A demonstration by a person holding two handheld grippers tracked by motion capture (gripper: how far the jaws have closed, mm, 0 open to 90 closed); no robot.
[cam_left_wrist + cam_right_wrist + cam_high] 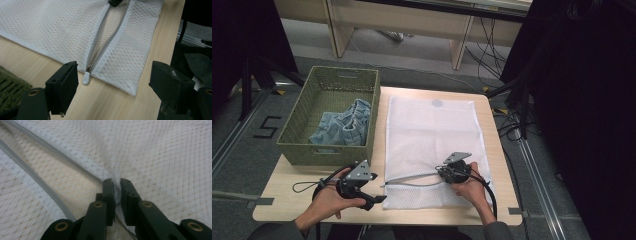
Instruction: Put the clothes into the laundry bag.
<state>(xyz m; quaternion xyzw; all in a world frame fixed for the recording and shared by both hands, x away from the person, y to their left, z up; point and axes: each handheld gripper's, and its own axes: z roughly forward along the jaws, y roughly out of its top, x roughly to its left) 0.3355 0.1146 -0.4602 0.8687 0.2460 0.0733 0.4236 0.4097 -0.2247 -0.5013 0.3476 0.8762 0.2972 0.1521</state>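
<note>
The right hand-held gripper (pixel 117 185) is clamped on a pinched fold of the white mesh laundry bag (pixel 429 135), just beside the upper edge of the bag's open zipper (pixel 412 179); in the right gripper view the mesh puckers up between the two black jaws, which stand almost together. The left hand-held gripper (pixel 113 82) has its jaws wide apart and grips nothing; it hovers off the bag's left edge, near the corner where the zipper ends. The white zipper pull (pixel 86 78) lies on the counter (pixel 287 200) at that edge of the bag, between those jaws but touching neither. The bag lies flat on the counter, its zipper gaping near the person's side. Left of the bag, just beside it, stands a green woven basket (pixel 302 112) holding crumpled light-blue cloth (pixel 344 125).
</note>
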